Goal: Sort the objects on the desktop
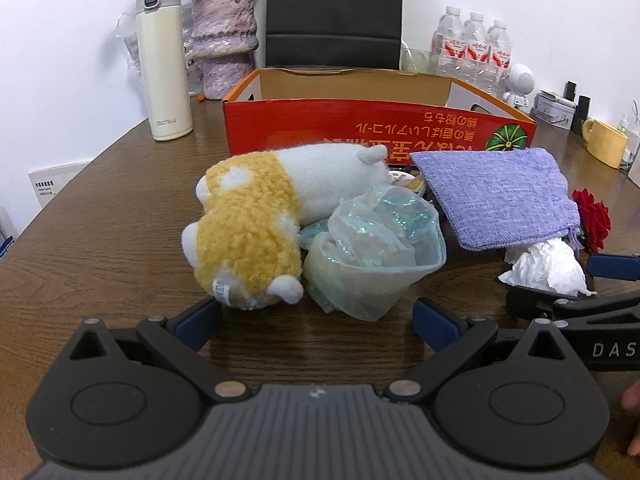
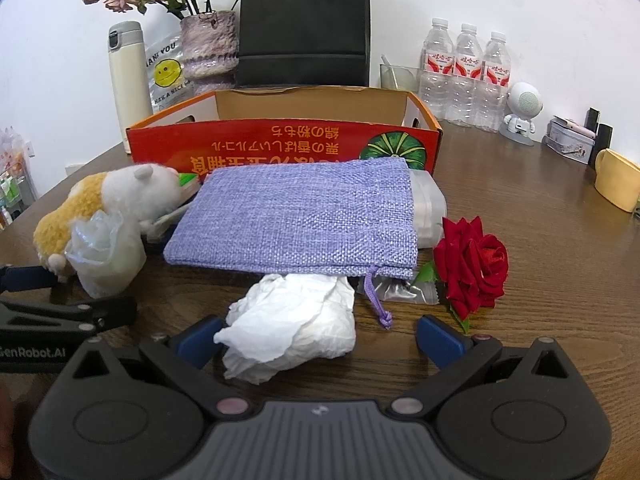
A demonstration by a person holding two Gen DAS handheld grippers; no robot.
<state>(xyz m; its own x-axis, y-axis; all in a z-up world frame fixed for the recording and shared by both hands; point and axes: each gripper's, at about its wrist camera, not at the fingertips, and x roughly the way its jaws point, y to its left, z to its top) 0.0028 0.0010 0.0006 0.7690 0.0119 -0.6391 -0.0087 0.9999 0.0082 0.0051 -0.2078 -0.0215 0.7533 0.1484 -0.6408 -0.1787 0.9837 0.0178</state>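
An open orange cardboard box (image 1: 360, 128) stands at the back of the wooden table; it also shows in the right wrist view (image 2: 280, 144). Before it lie a yellow-and-white plush toy (image 1: 256, 224), a crumpled shiny plastic bag (image 1: 372, 244), a purple drawstring pouch (image 2: 296, 220), a crumpled white tissue (image 2: 296, 332) and a red rose (image 2: 472, 264). My left gripper (image 1: 316, 320) is open, just short of the plush and the plastic bag. My right gripper (image 2: 320, 340) is open with the tissue between its fingers, not gripped.
A cream thermos (image 1: 162, 60), a flower vase (image 1: 224, 36) and a black bag (image 2: 304, 24) stand behind the box. Water bottles (image 2: 466, 72), a small white robot figure (image 2: 522, 114), a tin (image 2: 570, 142) and a yellow mug (image 2: 618, 184) are at the right.
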